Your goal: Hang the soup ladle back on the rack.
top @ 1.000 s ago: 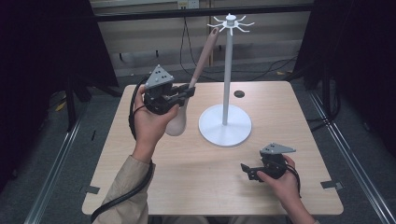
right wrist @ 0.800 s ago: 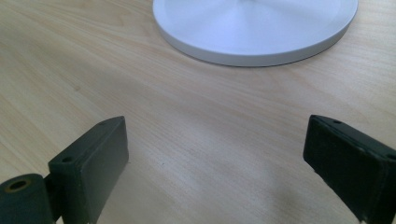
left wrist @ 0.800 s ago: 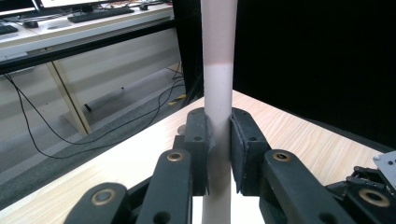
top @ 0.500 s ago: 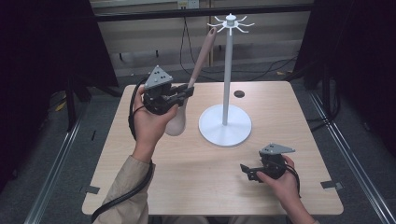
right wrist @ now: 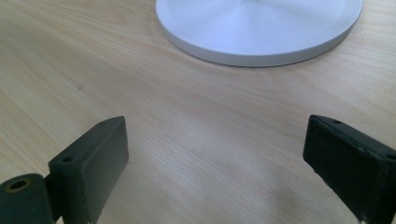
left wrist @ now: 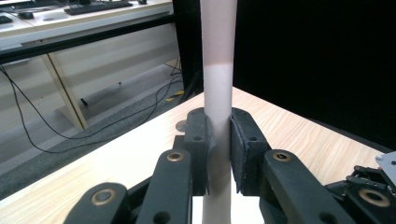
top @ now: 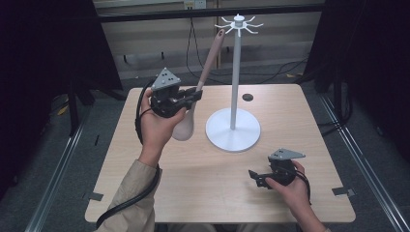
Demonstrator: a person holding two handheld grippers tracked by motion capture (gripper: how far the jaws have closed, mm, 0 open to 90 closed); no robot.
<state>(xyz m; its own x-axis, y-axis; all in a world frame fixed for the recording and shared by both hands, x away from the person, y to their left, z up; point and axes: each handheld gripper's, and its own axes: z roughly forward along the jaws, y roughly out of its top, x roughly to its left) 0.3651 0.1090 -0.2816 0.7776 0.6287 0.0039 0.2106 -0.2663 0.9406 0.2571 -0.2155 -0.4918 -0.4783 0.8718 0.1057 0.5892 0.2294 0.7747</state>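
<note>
My left gripper (top: pixel 195 94) is raised above the table's left half and shut on a long utensil (top: pixel 211 57). Its pinkish handle slants up toward the hooks (top: pixel 239 22) of a white stand (top: pixel 235 77), and its pale head (top: pixel 183 126) hangs below my hand. In the left gripper view the jaws clamp the utensil's shaft (left wrist: pixel 218 93) upright between the pads (left wrist: pixel 243 140). My right gripper (top: pixel 254 176) rests low at the table's front right, jaws wide open. In the right gripper view, bare wood lies between its jaws (right wrist: pixel 219 163), with the stand's round base (right wrist: pixel 257 28) ahead.
The stand's base (top: pixel 233 131) sits mid-table. A small dark disc (top: pixel 248 97) lies behind it near the far edge. The wooden table (top: pixel 203 193) has dark curtains at both sides, with cables on the floor beyond it.
My left gripper and the utensil have drifted slightly to the left, and the handle tip sits a little farther from the hooks. The right gripper has barely moved.
</note>
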